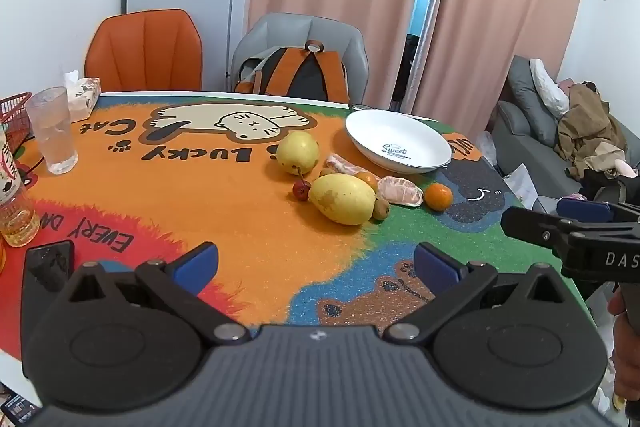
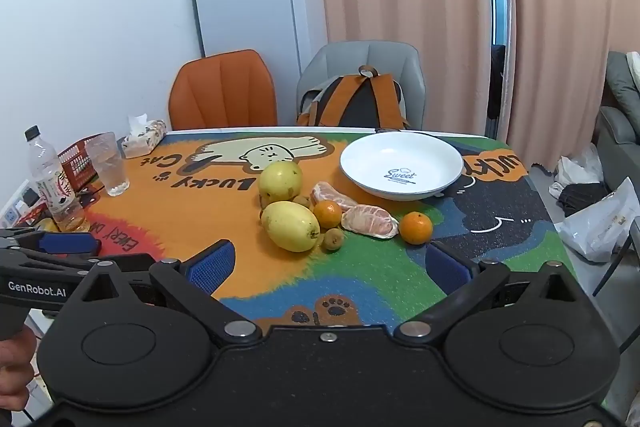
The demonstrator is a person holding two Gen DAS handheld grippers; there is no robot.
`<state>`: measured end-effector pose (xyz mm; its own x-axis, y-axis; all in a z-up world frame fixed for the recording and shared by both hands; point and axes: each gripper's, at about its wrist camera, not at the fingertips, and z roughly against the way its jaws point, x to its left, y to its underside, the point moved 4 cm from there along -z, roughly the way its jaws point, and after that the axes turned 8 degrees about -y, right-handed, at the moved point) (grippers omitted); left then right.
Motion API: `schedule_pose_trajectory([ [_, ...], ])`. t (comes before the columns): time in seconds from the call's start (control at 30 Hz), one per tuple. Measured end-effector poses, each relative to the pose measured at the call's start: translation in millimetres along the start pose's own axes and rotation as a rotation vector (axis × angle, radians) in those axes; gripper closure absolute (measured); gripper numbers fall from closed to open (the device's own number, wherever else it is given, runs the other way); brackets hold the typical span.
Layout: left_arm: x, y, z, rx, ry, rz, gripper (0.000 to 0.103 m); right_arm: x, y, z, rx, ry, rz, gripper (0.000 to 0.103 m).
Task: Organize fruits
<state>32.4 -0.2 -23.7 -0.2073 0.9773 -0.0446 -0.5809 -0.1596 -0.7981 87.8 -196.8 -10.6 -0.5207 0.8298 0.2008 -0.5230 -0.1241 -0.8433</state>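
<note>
White glazed ceramic marks the likely destination: an empty plate (image 2: 402,163) is seen at about one o'clock on the table (image 2: 360,275) in the right wrist view, with nothing yet placed in it. The fruits are clustered just short of it, toward twelve o'clock from the right gripper (image 2: 328,263). A large yellow fruit (image 2: 291,226) lies nearest, a rounder yellow pear (image 2: 280,181) behind it, and a tangerine (image 2: 327,213) is pressed against the pile. A second tangerine (image 2: 416,227) sits slightly apart at one o'clock, beside a peeled citrus segment (image 2: 370,221); another segment (image 2: 330,195) lies further back. Small brown fruits (image 2: 333,238) are tucked among them.

Both tools are held above the near edge, well apart from the fruit. The right gripper's jaws are spread wide and nothing is carried; the left gripper (image 1: 316,263) is likewise wide and unloaded.

Several risks can be judged from this layout. Because the pieces are touching, neighbours could be nudged and rolled off the table if one is lifted carelessly. The peeled segments could be crushed by a firm squeeze. The large yellow fruit may be too broad for a secure hold and could slip.
</note>
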Motion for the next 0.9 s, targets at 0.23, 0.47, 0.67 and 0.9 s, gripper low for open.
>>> schedule_pose_trajectory([
  [0.23,4.8,-0.7,-0.4,-0.004,0.002,0.001,0.000,-5.6,1.2,3.4,-0.020,-0.009,0.010,0.000],
  [0.47,4.0,-2.4,1.2,-0.001,-0.006,0.002,0.000,-2.5,1.6,-2.0,0.000,0.019,0.008,0.000],
  [0.67,4.0,-2.8,1.2,-0.004,-0.009,0.003,0.000,-4.2,2.0,1.7,-0.003,0.023,0.007,0.000],
  [0.9,5.6,-5.5,4.5,-0.013,-0.011,0.002,0.000,-2.3,0.8,3.5,-0.003,0.018,0.016,0.000],
])
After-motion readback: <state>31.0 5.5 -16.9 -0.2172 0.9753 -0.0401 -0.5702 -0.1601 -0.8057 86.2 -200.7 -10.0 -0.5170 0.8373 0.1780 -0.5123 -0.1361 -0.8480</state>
